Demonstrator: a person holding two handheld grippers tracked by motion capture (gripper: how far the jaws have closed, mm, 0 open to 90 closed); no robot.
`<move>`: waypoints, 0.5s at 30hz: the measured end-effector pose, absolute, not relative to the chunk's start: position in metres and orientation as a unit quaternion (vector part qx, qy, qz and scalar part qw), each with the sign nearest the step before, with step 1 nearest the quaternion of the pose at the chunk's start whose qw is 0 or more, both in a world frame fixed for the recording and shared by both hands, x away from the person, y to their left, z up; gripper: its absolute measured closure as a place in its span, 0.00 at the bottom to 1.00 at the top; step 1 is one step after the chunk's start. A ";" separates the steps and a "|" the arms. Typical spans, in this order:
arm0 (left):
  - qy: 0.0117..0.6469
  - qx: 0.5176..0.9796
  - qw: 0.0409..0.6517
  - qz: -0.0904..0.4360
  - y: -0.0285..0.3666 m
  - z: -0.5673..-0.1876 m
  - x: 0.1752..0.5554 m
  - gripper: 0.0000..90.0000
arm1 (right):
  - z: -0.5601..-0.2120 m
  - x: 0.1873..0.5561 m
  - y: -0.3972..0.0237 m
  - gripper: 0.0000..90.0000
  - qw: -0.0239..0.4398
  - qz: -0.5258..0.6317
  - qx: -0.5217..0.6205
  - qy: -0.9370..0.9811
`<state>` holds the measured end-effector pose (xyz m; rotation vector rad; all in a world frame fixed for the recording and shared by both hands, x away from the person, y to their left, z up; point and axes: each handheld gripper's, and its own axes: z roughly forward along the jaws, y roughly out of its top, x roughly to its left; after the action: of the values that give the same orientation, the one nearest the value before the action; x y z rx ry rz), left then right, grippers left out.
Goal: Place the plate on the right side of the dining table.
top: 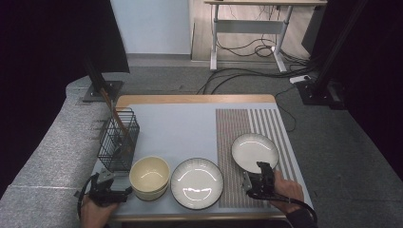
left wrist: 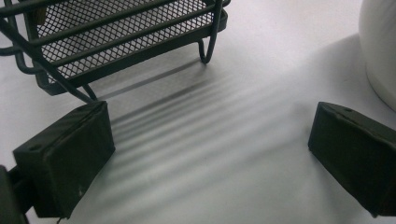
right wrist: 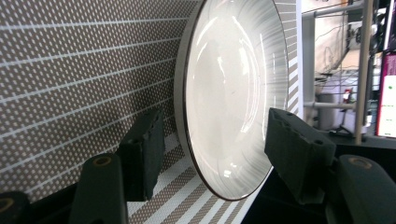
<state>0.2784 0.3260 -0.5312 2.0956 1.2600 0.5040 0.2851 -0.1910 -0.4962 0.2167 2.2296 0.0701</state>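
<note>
A small white plate (top: 254, 151) with a dark rim lies on the striped mat (top: 237, 126) at the right. My right gripper (top: 264, 170) is at its near edge. In the right gripper view the plate (right wrist: 233, 84) has its near rim between the two jaws of that gripper (right wrist: 215, 144), which stand apart from it on either side, open. My left gripper (top: 123, 191) rests low at the table's front left. Its jaws are wide open (left wrist: 210, 149) over bare tabletop, with nothing between them.
A larger plate (top: 196, 183) sits front centre, with stacked cream bowls (top: 149, 175) to its left; the bowls' side (left wrist: 380, 51) is near my left gripper. A black wire basket (top: 119, 140) holding wooden utensils stands behind that gripper, and its feet (left wrist: 205, 51) are close ahead.
</note>
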 end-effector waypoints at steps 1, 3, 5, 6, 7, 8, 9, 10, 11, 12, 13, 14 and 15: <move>0.479 0.796 0.317 0.191 0.326 -0.531 0.278 0.00 | -0.494 0.285 -0.192 0.40 0.433 0.032 0.092 0.896; 0.479 0.796 0.317 0.192 0.326 -0.531 0.278 0.00 | -0.489 0.285 -0.196 0.36 0.422 0.050 0.101 0.900; 0.479 0.796 0.317 0.192 0.326 -0.531 0.278 0.00 | -0.486 0.284 -0.199 0.33 0.415 0.072 0.116 0.900; 0.479 0.796 0.317 0.192 0.326 -0.531 0.278 0.00 | -0.483 0.284 -0.201 0.32 0.409 0.085 0.123 0.900; 0.479 0.796 0.317 0.192 0.326 -0.531 0.278 0.00 | -0.481 0.284 -0.202 0.31 0.406 0.093 0.131 0.900; 0.479 0.796 0.317 0.192 0.326 -0.531 0.278 0.00 | -0.479 0.284 -0.204 0.29 0.401 0.103 0.139 0.900; 0.479 0.796 0.317 0.192 0.326 -0.531 0.278 0.00 | -0.477 0.284 -0.206 0.28 0.396 0.118 0.151 0.898; 0.479 0.796 0.317 0.192 0.326 -0.531 0.278 0.00 | -0.474 0.284 -0.208 0.27 0.392 0.128 0.158 0.897; 0.479 0.796 0.317 0.192 0.326 -0.531 0.278 0.00 | -0.472 0.284 -0.210 0.26 0.388 0.140 0.168 0.895; 0.479 0.796 0.317 0.192 0.326 -0.531 0.278 0.00 | -0.470 0.284 -0.212 0.24 0.385 0.150 0.178 0.893; 0.478 0.796 0.317 0.192 0.326 -0.531 0.278 0.00 | -0.469 0.284 -0.214 0.24 0.380 0.159 0.190 0.891; 0.478 0.796 0.317 0.192 0.326 -0.531 0.278 0.00 | -0.468 0.284 -0.216 0.23 0.374 0.170 0.201 0.889; 0.479 0.796 0.317 0.192 0.326 -0.531 0.278 0.00 | -0.467 0.284 -0.218 0.21 0.367 0.184 0.214 0.886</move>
<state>0.2782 0.3259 -0.5312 2.0952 1.2597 0.5051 0.2837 -0.2177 -0.4671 0.5498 2.2769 0.4717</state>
